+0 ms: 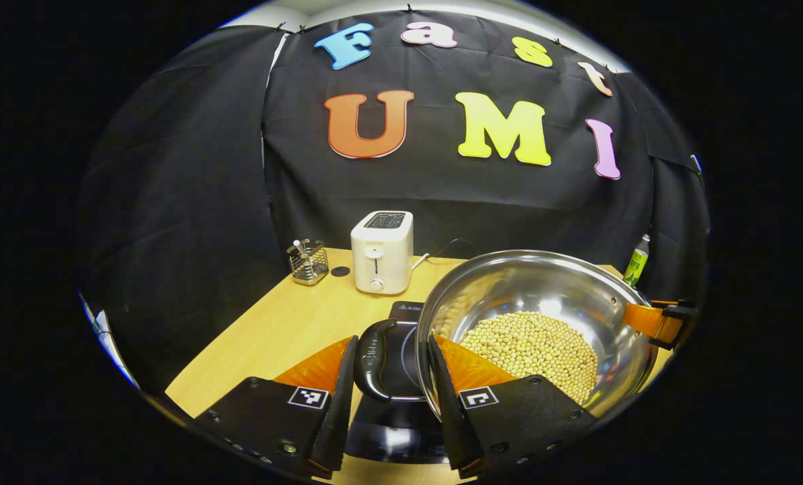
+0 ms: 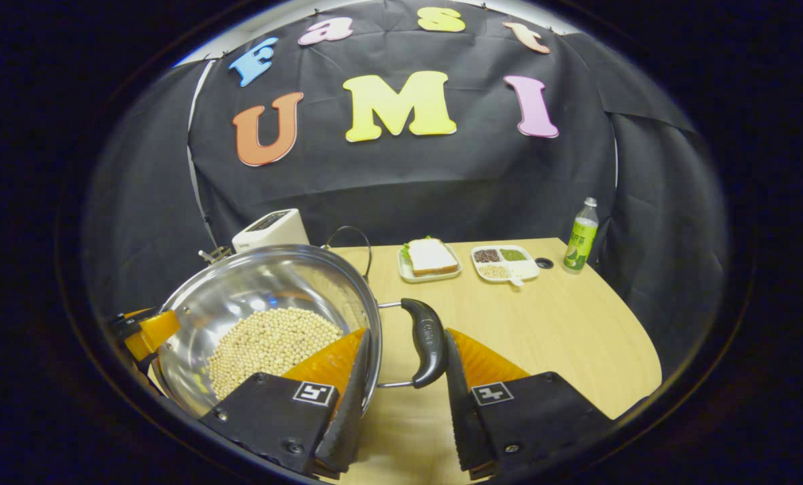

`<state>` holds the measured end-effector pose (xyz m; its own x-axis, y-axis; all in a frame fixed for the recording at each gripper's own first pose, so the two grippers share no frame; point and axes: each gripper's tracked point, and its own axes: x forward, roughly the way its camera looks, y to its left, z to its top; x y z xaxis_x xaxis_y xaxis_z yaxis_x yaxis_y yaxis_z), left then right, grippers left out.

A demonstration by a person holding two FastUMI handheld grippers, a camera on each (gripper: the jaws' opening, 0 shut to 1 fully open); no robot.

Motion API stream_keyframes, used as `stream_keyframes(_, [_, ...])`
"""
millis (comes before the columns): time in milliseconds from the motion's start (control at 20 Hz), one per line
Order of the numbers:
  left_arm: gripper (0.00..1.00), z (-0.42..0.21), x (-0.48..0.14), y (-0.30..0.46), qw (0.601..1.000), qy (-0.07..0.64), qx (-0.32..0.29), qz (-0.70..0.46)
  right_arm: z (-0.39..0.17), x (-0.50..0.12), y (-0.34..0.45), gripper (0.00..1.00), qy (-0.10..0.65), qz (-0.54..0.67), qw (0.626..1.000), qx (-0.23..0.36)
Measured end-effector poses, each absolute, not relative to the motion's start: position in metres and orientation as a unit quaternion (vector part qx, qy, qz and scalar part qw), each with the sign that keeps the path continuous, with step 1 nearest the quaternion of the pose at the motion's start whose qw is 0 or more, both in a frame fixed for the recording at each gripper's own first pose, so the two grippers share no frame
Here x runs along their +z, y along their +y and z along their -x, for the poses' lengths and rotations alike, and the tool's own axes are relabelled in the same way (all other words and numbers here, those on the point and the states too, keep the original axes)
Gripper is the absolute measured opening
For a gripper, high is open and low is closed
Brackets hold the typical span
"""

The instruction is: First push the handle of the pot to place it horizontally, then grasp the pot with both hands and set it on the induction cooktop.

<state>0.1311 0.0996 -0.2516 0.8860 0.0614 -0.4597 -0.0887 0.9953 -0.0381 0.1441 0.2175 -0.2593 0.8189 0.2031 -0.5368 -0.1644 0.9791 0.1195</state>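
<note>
Pot (image 1: 543, 296): a shiny steel pot half full of pale beans, held above the table with a black handle at each side.
Left gripper (image 1: 391, 394): its two fingers straddle the pot's left handle (image 1: 373, 360); one finger lies inside the rim, the other outside the handle. Fingers spread; whether they press on it, I cannot tell.
Right gripper (image 2: 401, 387): fingers straddle the right handle (image 2: 426, 340) likewise, one inside the rim; grip unclear.
Induction cooktop (image 1: 401, 337): black, on the wooden table (image 1: 273, 330) just beneath the pot's left side.
Behind: white toaster (image 1: 382, 251), wire holder (image 1: 307, 261).
Right side: sandwich plate (image 2: 430, 259), divided dish (image 2: 506, 263), green bottle (image 2: 581, 236).
</note>
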Motion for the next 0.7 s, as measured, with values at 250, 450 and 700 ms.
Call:
stream_keyframes(250, [0.55, -0.16, -0.246, 0.12, 0.972, 0.23, 0.047, 0.023, -0.175, -0.257, 0.244, 0.59, 0.287, -0.034, 0.951, 0.107])
stream_keyframes(450, [0.55, -0.186, -0.263, 0.121, 0.97, 0.237, 0.045, 0.031, -0.199, -0.269, 0.253, 0.59, 0.294, -0.036, 0.95, 0.1])
stream_keyframes(700, [0.55, -0.209, -0.282, 0.122, 0.97, 0.237, 0.038, 0.029, -0.219, -0.293, 0.257, 0.59, 0.31, -0.048, 0.945, 0.097])
